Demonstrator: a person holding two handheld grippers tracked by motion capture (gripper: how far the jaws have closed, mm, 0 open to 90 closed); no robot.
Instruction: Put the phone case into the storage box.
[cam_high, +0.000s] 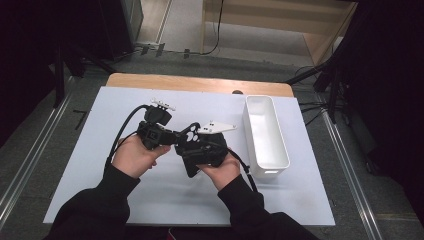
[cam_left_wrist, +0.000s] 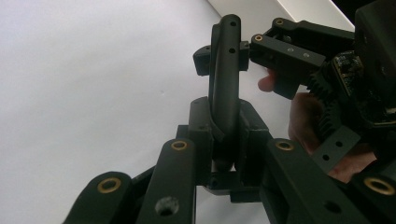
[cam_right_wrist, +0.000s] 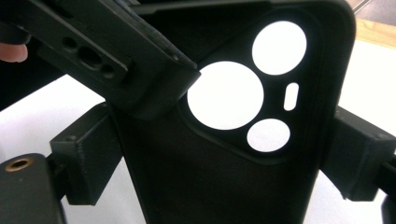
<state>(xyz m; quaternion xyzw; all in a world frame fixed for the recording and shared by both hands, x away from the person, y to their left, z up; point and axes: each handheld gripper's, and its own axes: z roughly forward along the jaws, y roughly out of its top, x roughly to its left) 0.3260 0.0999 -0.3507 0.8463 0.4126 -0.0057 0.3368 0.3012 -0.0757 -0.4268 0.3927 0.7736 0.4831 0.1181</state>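
A black phone case (cam_high: 189, 136) with round camera cutouts hangs above the white mat, held between both grippers. In the left gripper view the phone case (cam_left_wrist: 224, 79) stands edge-on, and my left gripper (cam_left_wrist: 223, 154) is shut on its lower end. My right gripper (cam_left_wrist: 224, 49) clamps its upper end from the right. In the right gripper view the phone case (cam_right_wrist: 224, 186) shows its flat back, and my right gripper (cam_right_wrist: 219, 158) is shut across its width. One of the left gripper's fingers (cam_right_wrist: 116, 60) crosses its top left corner. From above, my left gripper (cam_high: 172, 136) and right gripper (cam_high: 195, 145) meet mid-table.
A long white bin (cam_high: 250, 130) stands empty at the right side of the white mat (cam_high: 75, 165). A wooden table edge (cam_high: 200, 82) runs along the back. Black stands and cables line the floor on both sides.
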